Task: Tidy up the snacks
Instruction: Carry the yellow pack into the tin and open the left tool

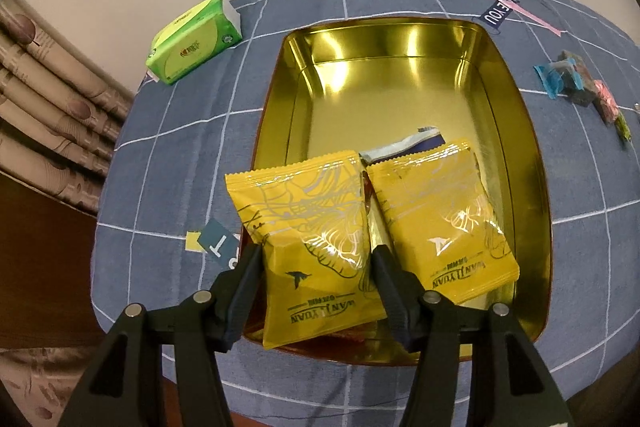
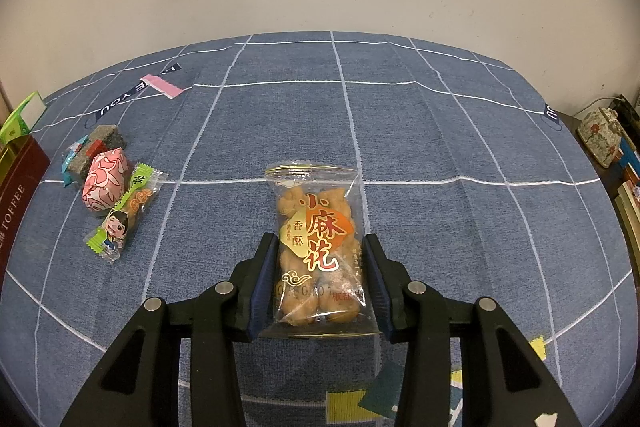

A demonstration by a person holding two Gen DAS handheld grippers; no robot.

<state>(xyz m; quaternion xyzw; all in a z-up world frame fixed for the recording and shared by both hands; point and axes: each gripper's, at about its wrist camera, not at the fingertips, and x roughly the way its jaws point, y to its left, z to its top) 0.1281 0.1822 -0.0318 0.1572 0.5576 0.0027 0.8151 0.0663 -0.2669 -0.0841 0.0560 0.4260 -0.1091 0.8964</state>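
A gold-lined tin [image 1: 400, 87] lies open on the blue checked cloth in the left wrist view. My left gripper [image 1: 316, 257] is shut on a yellow snack packet [image 1: 312, 227], which hangs over the tin's near left corner. A second yellow packet [image 1: 440, 219] lies inside the tin beside it, over a silver and blue wrapper [image 1: 404, 147]. In the right wrist view my right gripper [image 2: 320, 243] is shut on a clear bag of fried dough twists [image 2: 316, 247], its pads pressed against both long sides, over the cloth.
A green tissue pack [image 1: 196, 39] lies left of the tin. Small wrapped candies [image 1: 580, 83] sit to its right: a pink one [image 2: 106, 181], a green-wrapped one [image 2: 124, 213] and a grey one [image 2: 94, 151]. The tin's red outer wall [image 2: 18, 187] is at far left. A floral box [image 2: 600, 137] stands beyond the table's right edge.
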